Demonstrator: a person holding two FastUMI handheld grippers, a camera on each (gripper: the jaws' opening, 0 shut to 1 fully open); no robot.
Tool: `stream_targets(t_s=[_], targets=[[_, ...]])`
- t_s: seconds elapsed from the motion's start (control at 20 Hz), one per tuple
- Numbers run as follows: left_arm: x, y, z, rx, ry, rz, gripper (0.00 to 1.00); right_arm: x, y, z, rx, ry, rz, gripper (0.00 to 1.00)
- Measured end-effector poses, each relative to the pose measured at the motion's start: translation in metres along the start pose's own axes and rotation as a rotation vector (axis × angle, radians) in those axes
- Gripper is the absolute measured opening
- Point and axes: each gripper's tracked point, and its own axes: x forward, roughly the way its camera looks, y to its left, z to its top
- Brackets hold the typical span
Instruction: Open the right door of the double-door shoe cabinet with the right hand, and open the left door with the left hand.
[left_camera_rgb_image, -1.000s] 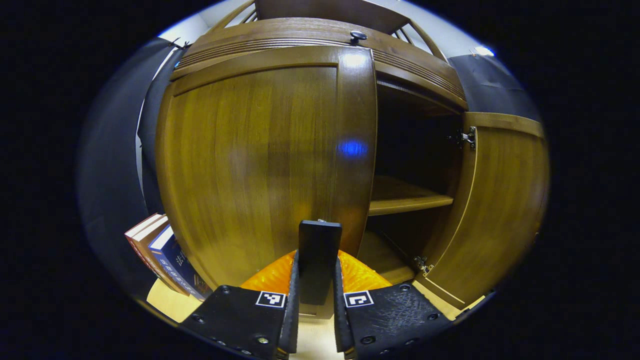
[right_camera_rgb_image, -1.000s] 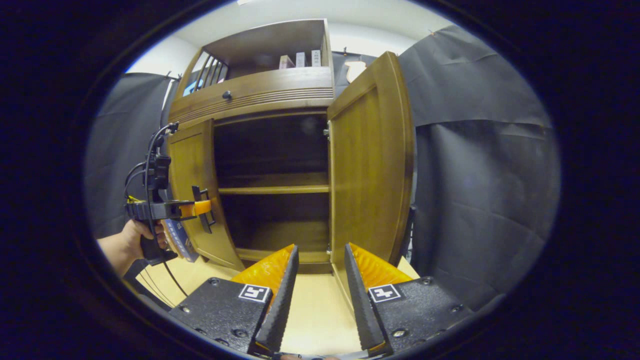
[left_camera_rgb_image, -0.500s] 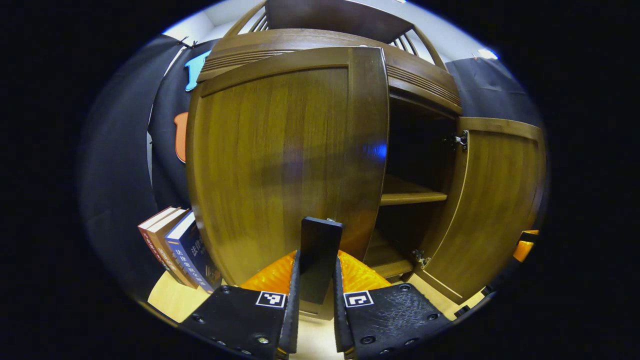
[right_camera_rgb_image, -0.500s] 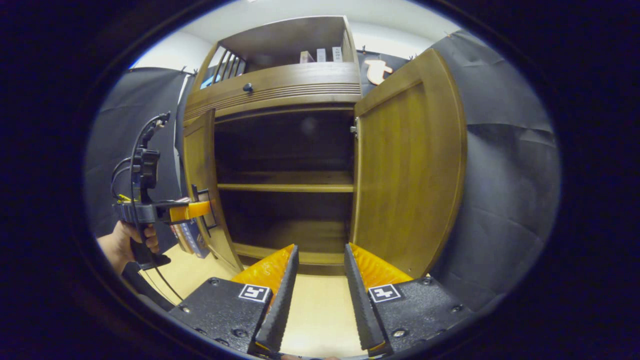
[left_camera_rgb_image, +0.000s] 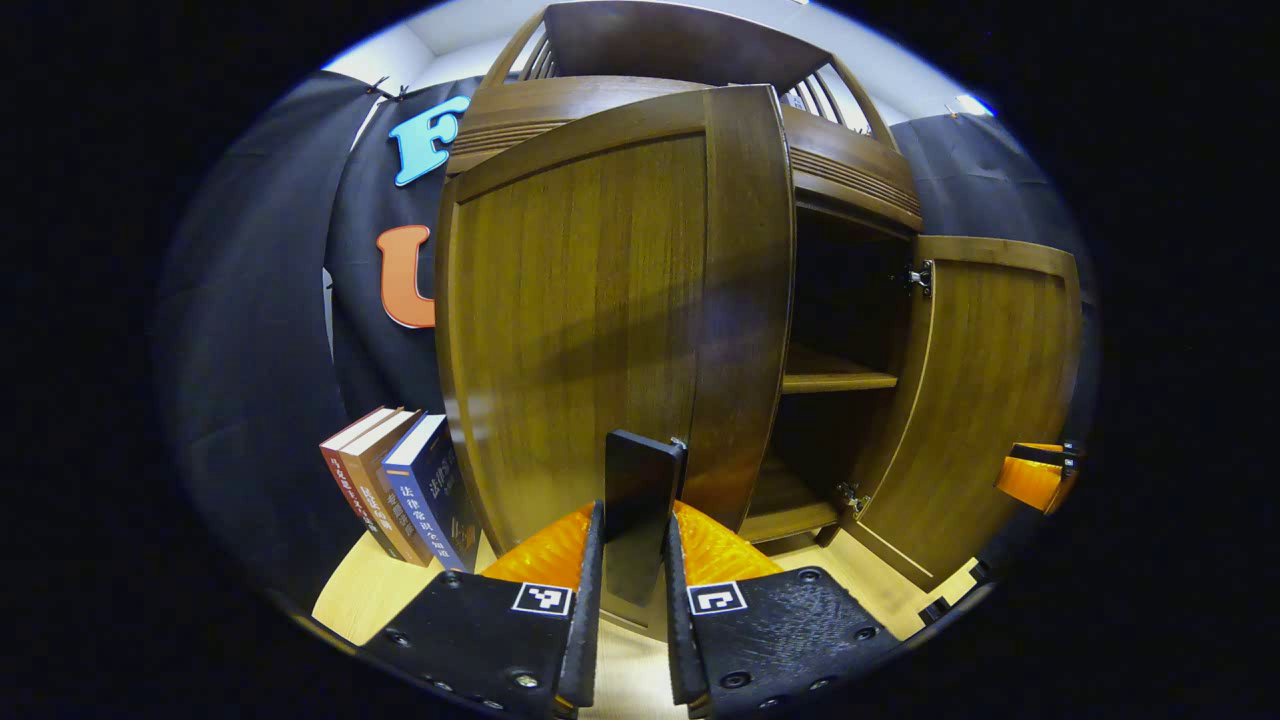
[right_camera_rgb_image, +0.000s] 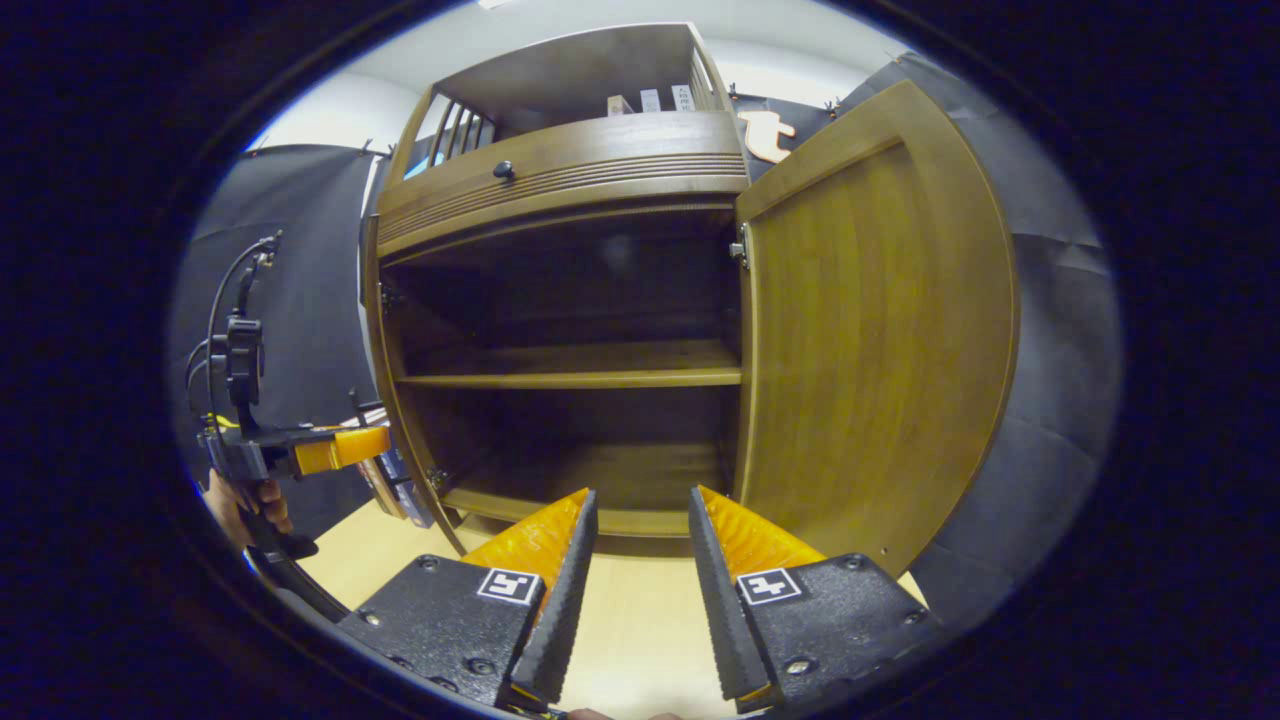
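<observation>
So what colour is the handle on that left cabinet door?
Black. The handle shows best in the left gripper view, clamped between the left gripper fingers.

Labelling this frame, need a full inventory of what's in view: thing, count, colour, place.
Brown wooden double-door shoe cabinet: 1, centre.
Left door: 1, brown, swung open.
Black flat door handle: 1, between left tool's fingers.
Right door: 1, brown, wide open.
Inner shelf: 1, brown, bare.
Round knob: 1, dark, above doors.
Upright books: 3, red, brown, blue, left of cabinet.
Left tool: 1, clamping handle.
Right tool: 1, open, holding nothing.
Hand: 1, holding left tool.
</observation>
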Motion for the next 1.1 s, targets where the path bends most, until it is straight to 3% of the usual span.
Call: stream_targets(t_s=[0.6,1.1], targets=[[-0.044,0.056,-0.017,0.030,0.029,0.143,0.28,0.027,0.023,-0.002,-0.030,0.018,0.056,0.59],[-0.069,0.107,-0.037,-0.035,0.061,0.265,0.27,0.037,0.041,-0.005,-0.035,0.030,0.101,0.60]])
